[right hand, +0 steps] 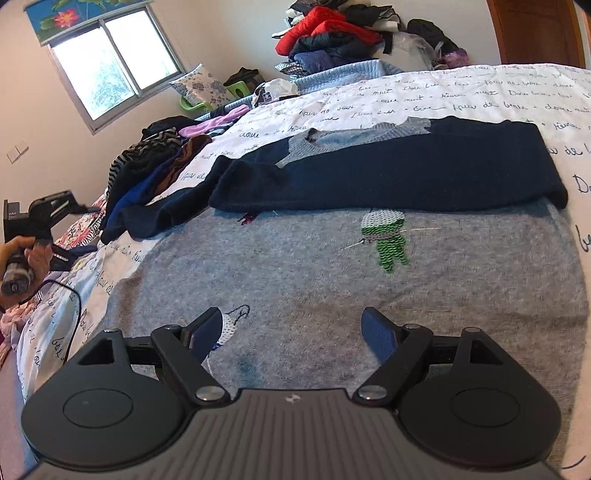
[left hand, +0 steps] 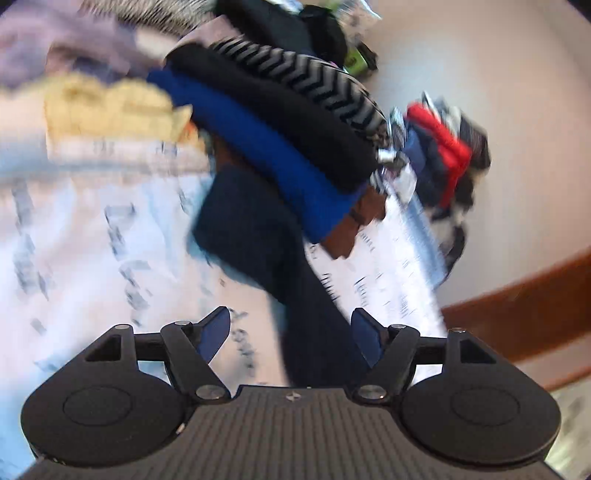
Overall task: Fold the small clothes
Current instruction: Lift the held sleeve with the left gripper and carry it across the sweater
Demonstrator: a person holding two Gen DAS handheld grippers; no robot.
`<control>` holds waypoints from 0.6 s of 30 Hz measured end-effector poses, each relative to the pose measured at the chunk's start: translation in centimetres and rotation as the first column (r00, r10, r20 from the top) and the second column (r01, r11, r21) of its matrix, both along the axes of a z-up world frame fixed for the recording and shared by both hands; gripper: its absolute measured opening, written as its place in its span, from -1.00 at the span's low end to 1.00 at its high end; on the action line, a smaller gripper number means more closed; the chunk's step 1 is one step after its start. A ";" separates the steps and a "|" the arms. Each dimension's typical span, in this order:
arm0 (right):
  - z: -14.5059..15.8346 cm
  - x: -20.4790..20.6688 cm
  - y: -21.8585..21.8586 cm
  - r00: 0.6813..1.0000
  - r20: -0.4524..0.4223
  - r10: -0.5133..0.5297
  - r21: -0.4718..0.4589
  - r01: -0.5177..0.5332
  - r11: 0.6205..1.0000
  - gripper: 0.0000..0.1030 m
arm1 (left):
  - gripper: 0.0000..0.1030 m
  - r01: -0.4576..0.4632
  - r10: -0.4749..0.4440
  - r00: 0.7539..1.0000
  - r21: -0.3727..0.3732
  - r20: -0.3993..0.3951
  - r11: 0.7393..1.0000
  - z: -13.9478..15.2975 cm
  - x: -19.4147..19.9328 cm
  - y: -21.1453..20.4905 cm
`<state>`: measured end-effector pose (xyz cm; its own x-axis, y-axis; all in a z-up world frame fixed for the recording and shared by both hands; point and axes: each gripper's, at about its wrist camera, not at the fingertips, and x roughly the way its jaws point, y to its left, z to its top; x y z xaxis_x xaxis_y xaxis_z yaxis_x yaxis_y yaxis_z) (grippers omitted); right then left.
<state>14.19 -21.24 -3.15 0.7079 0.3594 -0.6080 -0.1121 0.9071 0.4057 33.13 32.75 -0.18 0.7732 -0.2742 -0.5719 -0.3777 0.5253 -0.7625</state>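
A grey sweater [right hand: 303, 273] with navy sleeves lies flat on the white script-printed bedspread [right hand: 461, 96]. One navy sleeve [right hand: 406, 170] is folded across its chest. The other navy sleeve [right hand: 155, 218] trails left toward a clothes pile. My right gripper [right hand: 293, 332] is open and empty, just above the sweater's grey lower part. My left gripper [left hand: 291, 334] is open, with the navy sleeve [left hand: 310, 325] lying between its fingers in a blurred view. The left gripper also shows at the left edge of the right wrist view [right hand: 48, 214].
A pile of folded clothes, blue, black and zigzag-striped [left hand: 280, 122], sits beside the sleeve end. A heap of red and dark clothes [right hand: 332, 33] lies at the bed's far end. A window [right hand: 110, 62] and a brown door [right hand: 535, 29] are on the walls.
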 end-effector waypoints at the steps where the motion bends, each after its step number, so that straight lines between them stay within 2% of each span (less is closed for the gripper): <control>1: 0.0 0.0 0.2 1.000 0.000 0.006 -0.003 -0.006 1.000 0.61 | 0.34 -0.050 0.050 0.999 -0.062 0.011 0.997 -0.9 0.1 -0.3; 4: 0.2 -0.2 0.6 1.000 0.007 0.023 -0.018 -0.023 1.000 0.61 | 0.23 -0.178 0.186 0.982 -0.175 0.031 0.968 -3.1 0.4 -0.7; 6: 0.2 -0.4 0.5 1.000 0.008 0.022 -0.028 -0.022 0.999 0.61 | 0.18 -0.257 0.271 0.962 -0.228 0.032 0.939 -4.2 0.3 -0.8; 11: -0.1 -0.2 0.0 1.000 -0.006 0.004 -0.016 -0.004 1.000 0.61 | 0.05 -0.395 0.423 0.905 -0.284 0.043 0.874 -5.7 0.7 -0.2; 14: -0.1 -0.1 0.2 1.000 0.000 0.010 -0.033 -0.010 0.999 0.61 | -0.12 -0.433 0.457 0.888 -0.253 0.043 0.865 -5.4 1.5 0.4; 15: -0.1 -0.1 0.3 1.000 0.002 0.013 -0.038 -0.013 0.999 0.61 | -0.31 -0.428 0.449 0.893 -0.230 0.044 0.874 -5.2 1.9 0.7; 16: -0.1 -0.2 0.4 1.000 0.005 0.014 -0.043 -0.014 0.999 0.61 | -0.73 -0.411 0.427 0.903 -0.190 0.051 0.891 -5.0 2.3 1.0; 17: -0.1 -0.2 0.4 1.000 0.006 0.015 -0.047 -0.015 0.999 0.61 | -0.88 -0.396 0.407 0.912 -0.144 0.055 0.907 -4.6 2.6 0.9; 18: -0.2 -0.2 0.4 1.000 0.007 0.015 -0.047 -0.015 0.999 0.61 | -0.87 -0.382 0.389 0.919 -0.105 0.066 0.918 -4.2 2.8 0.8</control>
<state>13.97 -20.82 -3.31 0.7075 0.3409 -0.6191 -0.1286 0.9235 0.3615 35.91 33.59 -4.38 0.8729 0.0084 -0.4878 -0.4702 0.2808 -0.8367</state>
